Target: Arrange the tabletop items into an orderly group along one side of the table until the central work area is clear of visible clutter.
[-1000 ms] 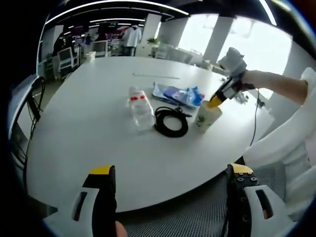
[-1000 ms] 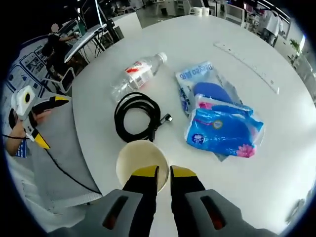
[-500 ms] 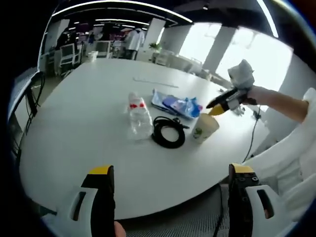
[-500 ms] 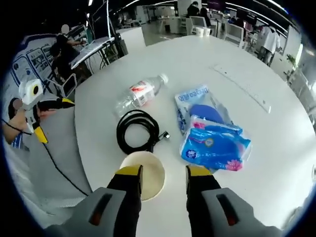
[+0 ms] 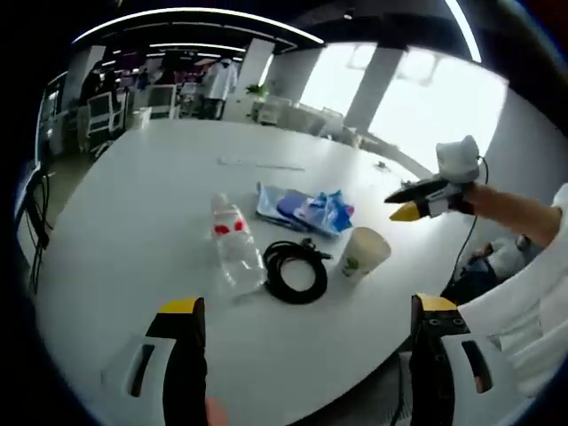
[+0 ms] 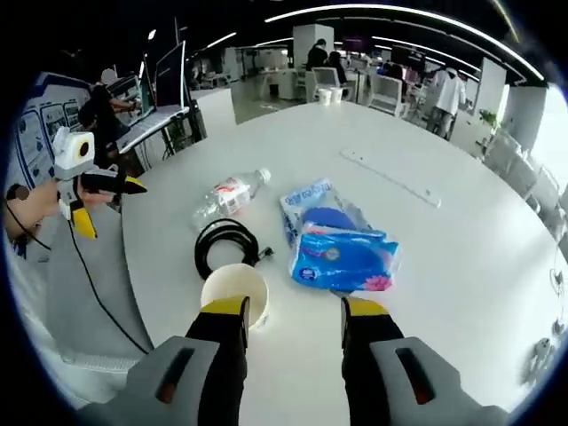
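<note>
1. Open-plan office space surrounds a large white table (image 5: 133,231) in the left gripper view, with bright windows behind it and people standing far off near desks; on the table lie 4 things close together: a clear plastic bottle (image 5: 233,251) on its side with a red label, a coiled black cable (image 5: 295,271) just beside it, a paper cup (image 5: 362,253) upright near the cable, and blue plastic packets (image 5: 304,209) beyond the cable; a long pale strip (image 5: 262,164) lies farther back on the tabletop, well apart from the group; the left gripper (image 5: 302,355) rises from the bottom with its 2 yellow-tipped jaws spread wide and nothing between them; the right gripper (image 5: 401,212) comes in from the right, held by a hand (image 5: 497,202) in a white sleeve, above and beside the cup and not touching it.

2. Rows of desks, chairs and ceiling lights fill the background of the right gripper view; the right gripper (image 6: 294,312) has its jaws parted and holds nothing, with the cup (image 6: 234,291) just by its left jaw, whether touching I cannot tell; the cable (image 6: 225,248) lies just beyond the cup, the bottle (image 6: 229,196) past it, and the packets (image 6: 342,253) to the right; the strip (image 6: 390,176) lies farther off; the left gripper (image 6: 99,186) is at the left edge, off the table, its jaws apart.
</note>
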A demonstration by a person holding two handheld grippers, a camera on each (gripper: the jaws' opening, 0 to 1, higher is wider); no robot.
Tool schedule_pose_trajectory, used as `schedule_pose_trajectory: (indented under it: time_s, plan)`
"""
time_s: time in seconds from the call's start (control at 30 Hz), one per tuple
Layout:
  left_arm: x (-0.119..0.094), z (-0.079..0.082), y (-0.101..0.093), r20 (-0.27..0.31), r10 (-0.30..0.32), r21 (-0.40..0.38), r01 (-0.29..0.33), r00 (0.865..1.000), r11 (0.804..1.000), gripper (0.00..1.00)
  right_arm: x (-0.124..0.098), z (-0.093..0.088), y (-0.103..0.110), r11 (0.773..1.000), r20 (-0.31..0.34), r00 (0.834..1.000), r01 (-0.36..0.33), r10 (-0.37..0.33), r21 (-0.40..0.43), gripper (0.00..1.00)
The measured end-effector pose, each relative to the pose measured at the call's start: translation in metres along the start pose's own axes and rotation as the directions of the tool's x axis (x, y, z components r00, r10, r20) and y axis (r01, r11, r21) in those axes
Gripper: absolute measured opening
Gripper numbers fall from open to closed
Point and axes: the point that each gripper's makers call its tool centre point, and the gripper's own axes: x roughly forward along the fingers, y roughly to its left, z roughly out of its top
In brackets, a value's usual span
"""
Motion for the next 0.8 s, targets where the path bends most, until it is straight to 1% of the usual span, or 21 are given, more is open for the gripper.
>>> schedule_pose_trajectory:
  time_s: [0.1,0.23,0.3,0.43,0.53,0.63,0.7,0.8]
  plan:
    - [0.009,0.006,-0.001,-0.010,-0.017,0.021,0.017,1.000,1.000,0.93,-0.010,-0.008,-0.004,0.999,0.011,1.000,0.021,-0.021,0.034,0.38]
    - [0.020,0.012,-0.001,-0.025,-0.038,0.049,0.040,0.999,0.998,0.92,-0.017,-0.024,-0.009,0.997,-0.014,0.999,0.054,-0.053,0.056,0.38]
    - [0.023,0.015,0.000,-0.030,-0.041,0.055,0.043,0.999,0.998,0.92,-0.020,-0.027,-0.010,0.995,-0.013,0.998,0.065,-0.064,0.070,0.38]
    - [0.033,0.021,0.008,-0.046,-0.041,0.054,0.044,0.998,0.998,0.92,-0.023,-0.031,-0.011,0.993,-0.012,0.997,0.078,-0.077,0.087,0.38]
    - [0.042,0.026,0.018,-0.053,-0.023,0.040,0.025,0.998,0.999,0.90,-0.025,-0.033,-0.012,0.992,-0.010,0.996,0.086,-0.086,0.097,0.38]
    - [0.053,0.030,0.026,-0.059,0.004,-0.015,-0.005,0.998,1.000,0.89,-0.025,-0.037,-0.012,0.991,-0.020,0.996,0.089,-0.087,0.101,0.37]
    - [0.061,0.033,0.031,-0.058,0.017,-0.024,-0.019,0.998,1.000,0.88,-0.026,-0.038,-0.013,0.991,-0.021,0.996,0.092,-0.090,0.102,0.37]
    - [0.074,0.035,0.041,-0.086,0.051,-0.028,-0.054,0.995,0.998,0.86,-0.026,-0.040,-0.015,0.988,-0.019,0.995,0.096,-0.095,0.120,0.37]
